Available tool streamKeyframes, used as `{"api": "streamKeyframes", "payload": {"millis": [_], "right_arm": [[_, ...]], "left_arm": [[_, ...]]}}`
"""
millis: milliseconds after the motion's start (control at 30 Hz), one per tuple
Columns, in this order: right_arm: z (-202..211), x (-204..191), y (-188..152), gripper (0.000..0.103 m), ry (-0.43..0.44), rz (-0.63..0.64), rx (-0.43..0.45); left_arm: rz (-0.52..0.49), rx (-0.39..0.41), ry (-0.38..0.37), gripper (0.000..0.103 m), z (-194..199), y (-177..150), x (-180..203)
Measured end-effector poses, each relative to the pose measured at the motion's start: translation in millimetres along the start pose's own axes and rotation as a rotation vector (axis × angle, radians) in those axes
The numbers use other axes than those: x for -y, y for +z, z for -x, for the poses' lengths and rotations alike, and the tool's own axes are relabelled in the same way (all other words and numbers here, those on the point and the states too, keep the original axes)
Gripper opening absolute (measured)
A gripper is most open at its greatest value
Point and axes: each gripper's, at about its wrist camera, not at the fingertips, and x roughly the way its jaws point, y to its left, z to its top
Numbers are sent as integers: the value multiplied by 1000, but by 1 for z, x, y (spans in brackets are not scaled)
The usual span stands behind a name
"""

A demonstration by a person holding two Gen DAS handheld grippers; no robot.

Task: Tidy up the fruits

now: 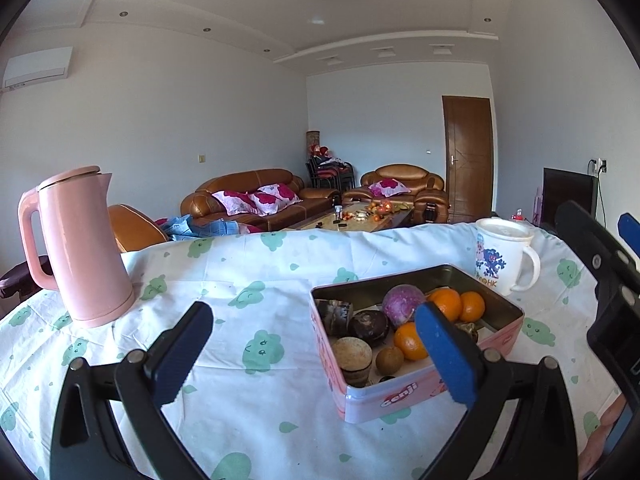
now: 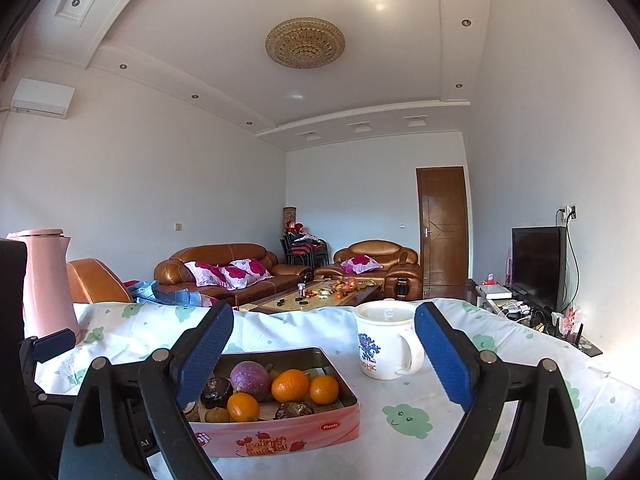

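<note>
Through the left wrist camera, we are holding the left gripper [image 1: 316, 354] spread wide with nothing between its blue pads, hovering over the cloud-print tablecloth [image 1: 248, 280]. The pink tin [image 1: 404, 398] is sitting at about 3 o'clock from our gap, its near corner just behind the right-hand finger. Inside it we are seeing three oranges [image 1: 446, 302], a purple round fruit [image 1: 402, 304] and several dark brown fruits [image 1: 370, 326]. A pink kettle [image 1: 78, 246] is standing at 10 o'clock, a white mug [image 1: 502, 258] at 2 o'clock beyond the tin.

Through the right wrist camera, we are keeping the right gripper [image 2: 324, 364] parted and empty too. The tin is lying at 7 o'clock, partly behind the left-hand finger, and the mug is standing at 12 o'clock between the fingers.
</note>
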Motion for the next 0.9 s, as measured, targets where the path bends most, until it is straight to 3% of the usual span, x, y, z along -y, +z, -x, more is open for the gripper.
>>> {"api": "streamKeyframes", "payload": {"millis": [900], "right_arm": [[1,4,1,93,-3,-1,-3]], "left_arm": [[13,-23,12,103,-3,0,-4]]}}
